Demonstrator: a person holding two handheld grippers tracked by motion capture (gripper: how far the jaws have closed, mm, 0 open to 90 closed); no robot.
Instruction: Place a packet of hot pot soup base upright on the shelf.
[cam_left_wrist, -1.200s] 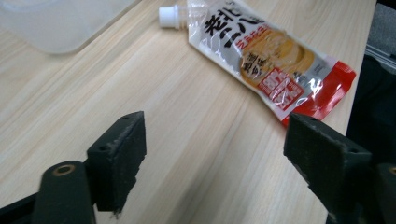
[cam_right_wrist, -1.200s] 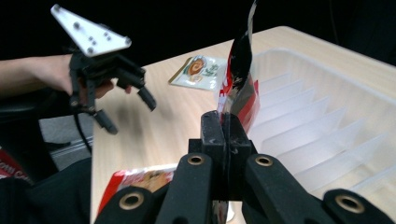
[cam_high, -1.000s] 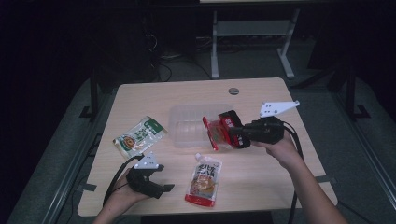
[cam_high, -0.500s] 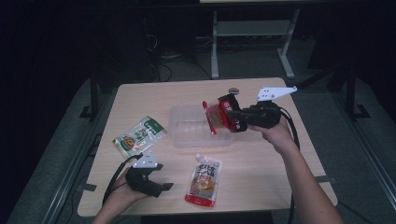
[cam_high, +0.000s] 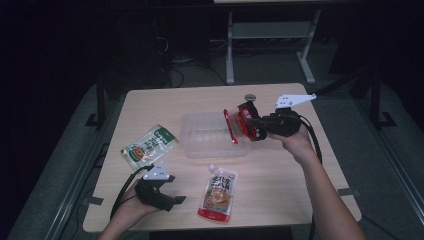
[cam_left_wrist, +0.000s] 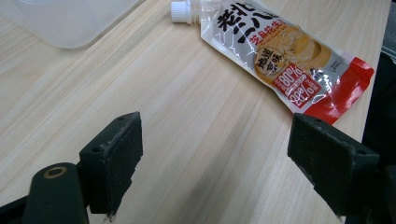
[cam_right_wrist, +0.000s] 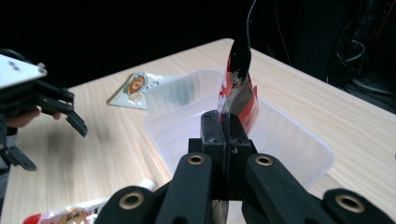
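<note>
High view down over table (cam_high: 280, 190); both gripper views close, sharing clear tub (cam_right_wrist: 289, 140).

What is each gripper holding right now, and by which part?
The right gripper is shut on the red packet, pinching its edge above the clear tub. The left gripper is open over bare table, holding nothing.
</note>
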